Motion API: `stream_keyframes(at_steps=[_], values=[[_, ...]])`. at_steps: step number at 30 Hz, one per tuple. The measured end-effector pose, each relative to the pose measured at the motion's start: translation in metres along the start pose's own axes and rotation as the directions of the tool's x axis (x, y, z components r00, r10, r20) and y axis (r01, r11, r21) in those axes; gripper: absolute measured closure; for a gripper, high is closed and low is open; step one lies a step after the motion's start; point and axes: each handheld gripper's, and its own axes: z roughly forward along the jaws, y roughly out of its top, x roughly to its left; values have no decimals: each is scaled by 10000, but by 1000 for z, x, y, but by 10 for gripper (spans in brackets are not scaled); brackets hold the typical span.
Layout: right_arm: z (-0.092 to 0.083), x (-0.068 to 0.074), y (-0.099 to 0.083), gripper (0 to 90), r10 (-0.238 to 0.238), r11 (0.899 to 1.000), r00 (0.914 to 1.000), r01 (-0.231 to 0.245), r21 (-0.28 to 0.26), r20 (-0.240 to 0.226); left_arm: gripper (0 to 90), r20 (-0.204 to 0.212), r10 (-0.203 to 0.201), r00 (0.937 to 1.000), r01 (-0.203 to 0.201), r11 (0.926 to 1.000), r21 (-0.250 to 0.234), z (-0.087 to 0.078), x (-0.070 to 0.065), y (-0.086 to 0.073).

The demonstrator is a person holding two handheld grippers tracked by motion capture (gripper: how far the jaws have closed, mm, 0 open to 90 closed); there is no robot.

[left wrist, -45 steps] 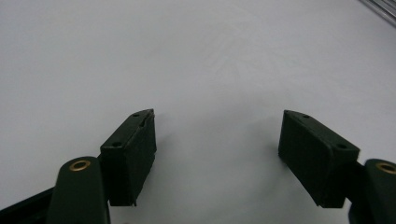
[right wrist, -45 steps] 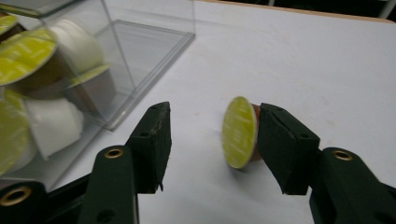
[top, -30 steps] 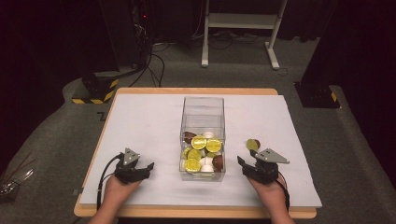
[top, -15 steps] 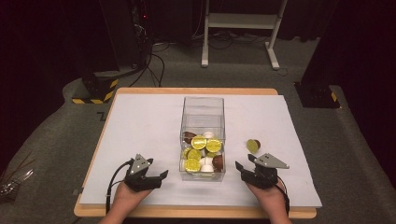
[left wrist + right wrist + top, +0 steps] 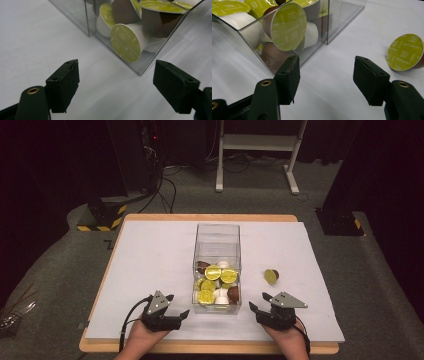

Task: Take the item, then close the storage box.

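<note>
clear box (image 5: 217,240) long axis runs front-to-back mid-table | loose capsule (image 5: 271,276) on its side, lid facing front edge | left gripper (image 5: 176,308) spread, empty | right gripper (image 5: 259,302) spread, empty

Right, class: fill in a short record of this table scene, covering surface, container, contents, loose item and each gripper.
surface: white sheet on a wooden table
container: clear box, open at the top
contents: coffee pods, brown and white, with green lids
loose item: one pod lying on its side, right of the box
left gripper: open, nothing held
right gripper: open, nothing held
</note>
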Motion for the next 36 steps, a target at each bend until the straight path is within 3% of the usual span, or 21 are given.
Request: stream_keyframes(at_steps=[1,5,7,10,11,16,19,23,27,30,31,36], values=[[0,1,0,386,-2,10000,10000,2,-8,-56,213,20,-147,9999,147,9998,-104,1,-2,0],[0,4,0,393,-52,10000,9998,52,-7,-199,213,290,1,9996,1,10000,-80,0,-6,0],[1,6,0,394,-138,9999,9994,138,15,-311,214,385,-152,9991,157,9998,-121,1,-9,-1],[2,10,0,396,-251,9997,9985,252,8,-494,215,411,153,9990,-155,9999,33,3,-11,-2],[3,12,0,396,-319,9995,9979,319,-9,-560,218,431,6,9991,-5,10000,-26,5,-12,-2],[3,17,1,383,-415,9991,9964,410,-85,-746,239,471,8,9989,-9,10000,12,8,-16,-4],[3,19,1,377,-508,9987,9946,500,-104,-909,262,477,134,9988,-133,9999,-31,8,-16,-4],[2,20,0,378,-589,9982,9920,579,-122,-1118,310,522,19,9986,-8,9998,-212,9,-18,-3],[1,26,0,379,-845,9964,9869,829,-175,-1376,399,588,317,9978,-302,9992,-264,9,-19,-3],[3,30,0,392,-931,9956,9874,917,-171,-1277,451,725,368,9967,-346,9989,-310,12,-20,-2],[3,31,0,397,-979,9952,9886,961,-205,-1148,461,802,195,9966,-164,9991,-380,13,-22,-3],[4,29,2,385,-827,9964,9920,806,-257,-955,476,826,587,9949,-557,9977,-384,18,-27,-3]])
